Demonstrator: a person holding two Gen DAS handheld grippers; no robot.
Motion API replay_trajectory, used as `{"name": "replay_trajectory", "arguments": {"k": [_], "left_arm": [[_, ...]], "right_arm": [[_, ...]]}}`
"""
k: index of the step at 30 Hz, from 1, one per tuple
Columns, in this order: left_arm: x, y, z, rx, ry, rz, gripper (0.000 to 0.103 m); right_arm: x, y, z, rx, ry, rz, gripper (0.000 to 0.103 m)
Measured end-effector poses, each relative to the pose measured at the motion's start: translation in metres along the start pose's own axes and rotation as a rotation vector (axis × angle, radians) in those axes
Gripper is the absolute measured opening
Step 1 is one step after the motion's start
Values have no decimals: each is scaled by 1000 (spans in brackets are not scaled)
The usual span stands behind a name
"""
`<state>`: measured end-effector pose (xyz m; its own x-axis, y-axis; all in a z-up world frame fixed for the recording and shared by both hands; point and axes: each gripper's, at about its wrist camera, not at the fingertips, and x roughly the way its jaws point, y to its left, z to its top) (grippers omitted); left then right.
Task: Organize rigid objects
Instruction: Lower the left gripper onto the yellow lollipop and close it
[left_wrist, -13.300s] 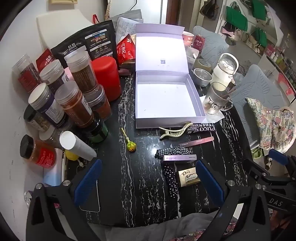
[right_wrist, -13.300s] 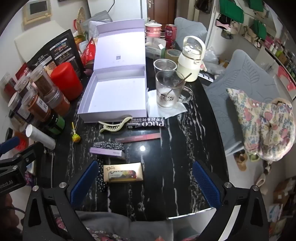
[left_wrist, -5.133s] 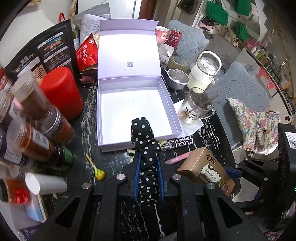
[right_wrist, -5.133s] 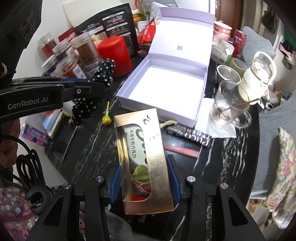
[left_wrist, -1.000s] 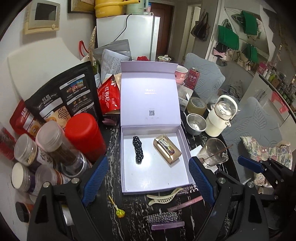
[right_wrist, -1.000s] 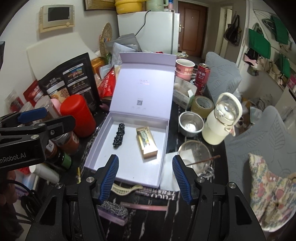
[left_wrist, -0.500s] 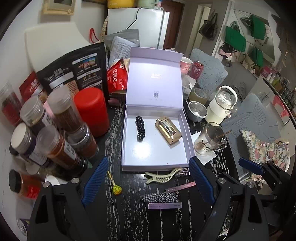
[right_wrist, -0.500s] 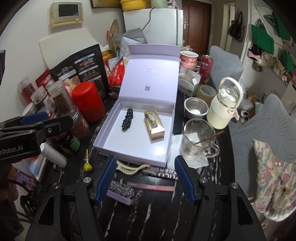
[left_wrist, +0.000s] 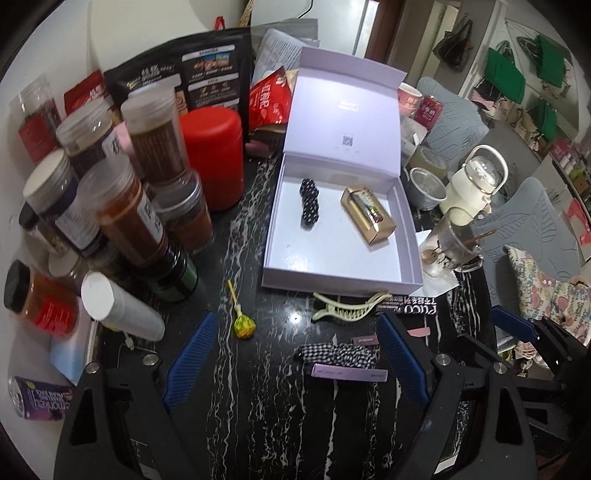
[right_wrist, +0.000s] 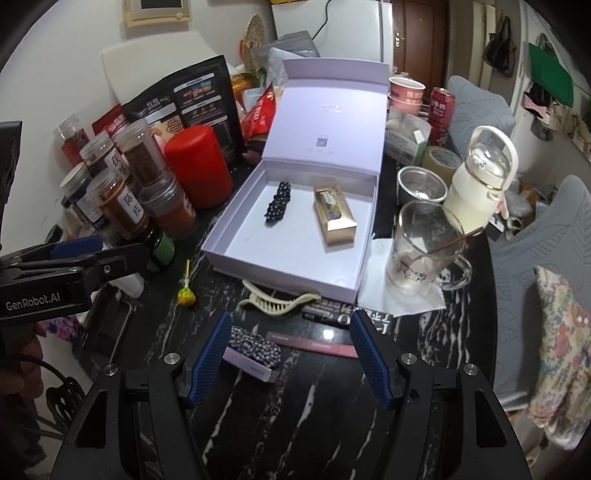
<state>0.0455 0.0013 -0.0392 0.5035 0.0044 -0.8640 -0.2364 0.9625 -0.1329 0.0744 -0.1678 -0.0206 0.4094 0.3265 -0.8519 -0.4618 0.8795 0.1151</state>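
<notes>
Both grippers have dropped toward the table since a second ago; left gripper (left_wrist: 295, 354) gapes wide and empty, right gripper (right_wrist: 290, 356) half open, empty; checked hair tie (left_wrist: 338, 353) lies between the left jaws, hair claw (left_wrist: 345, 309) at twelve o'clock, box (left_wrist: 341, 286) beyond; next, probably close on one.

One open box (left_wrist: 404, 284), two items inside; one claw clip (left_wrist: 345, 308), one lollipop (left_wrist: 243, 326)

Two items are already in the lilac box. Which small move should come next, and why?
Probably lower the open left gripper onto the checked hair tie lying between its fingers. It sits outside the lilac box, which holds only the dotted hair tie and gold box.
</notes>
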Motion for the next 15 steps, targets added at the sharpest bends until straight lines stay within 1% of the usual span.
{"name": "replay_trajectory", "arguments": {"k": [7, 10, 13, 14, 15], "left_arm": [[32, 17, -16, -22, 62, 17, 89], [46, 24, -21, -21, 92, 14, 89], [57, 29, -26, -16, 104, 20, 89], [60, 31, -27, -17, 107, 17, 88], [68, 34, -29, -17, 119, 12, 85]], "right_arm": [[21, -1, -15, 18, 42, 29, 67], [33, -2, -23, 40, 64, 32, 67], [45, -3, -31, 77, 87, 42, 67], [49, -3, -33, 86, 94, 45, 67], [53, -3, -36, 95, 98, 45, 67]]}}
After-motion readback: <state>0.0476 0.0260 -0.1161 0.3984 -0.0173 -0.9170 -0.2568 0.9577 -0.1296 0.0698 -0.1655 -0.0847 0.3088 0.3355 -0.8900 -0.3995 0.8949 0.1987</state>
